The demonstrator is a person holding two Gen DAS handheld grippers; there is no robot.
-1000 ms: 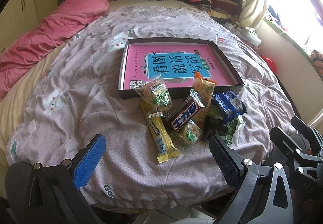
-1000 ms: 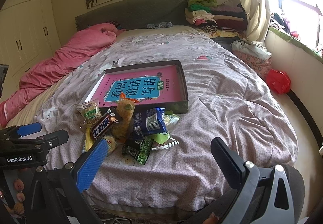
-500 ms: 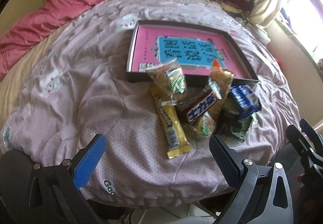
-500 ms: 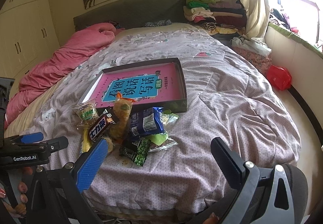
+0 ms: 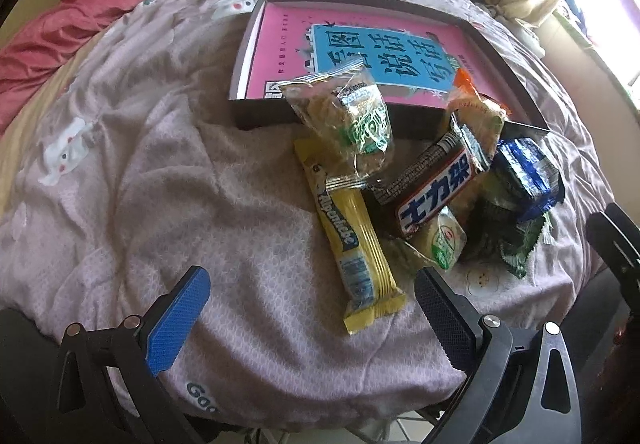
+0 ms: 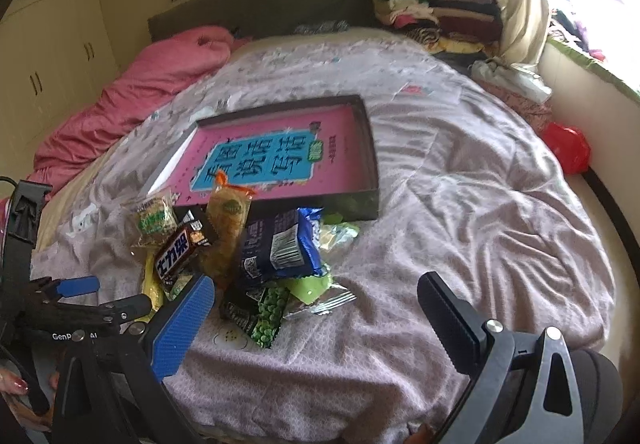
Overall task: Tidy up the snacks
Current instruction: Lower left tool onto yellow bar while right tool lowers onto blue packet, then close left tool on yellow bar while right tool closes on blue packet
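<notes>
A pile of snack packs lies on the bed in front of a shallow dark box (image 5: 256,119) (image 6: 370,147) with a pink and blue lining. In the left wrist view I see a yellow wafer bar (image 5: 352,236), a clear biscuit pack (image 5: 344,119), a Snickers bar (image 5: 436,199), an orange-topped pack (image 5: 476,111) and a blue pack (image 5: 528,171). The right wrist view shows the blue pack (image 6: 280,244) and a green pea pack (image 6: 264,316). My left gripper (image 5: 308,308) is open, just short of the yellow bar. My right gripper (image 6: 316,320) is open, near the pea pack.
The bed carries a pale lilac quilt (image 5: 160,183) and a pink duvet (image 6: 132,103) at the far left. Folded clothes (image 6: 440,11) are stacked by the headboard. A red bag (image 6: 568,147) lies by the right wall. The left gripper also shows in the right wrist view (image 6: 76,296).
My left gripper has moved forward and down toward the snack pile, which now looks much larger. My right gripper has moved slightly closer to the pile. Both stay open.
</notes>
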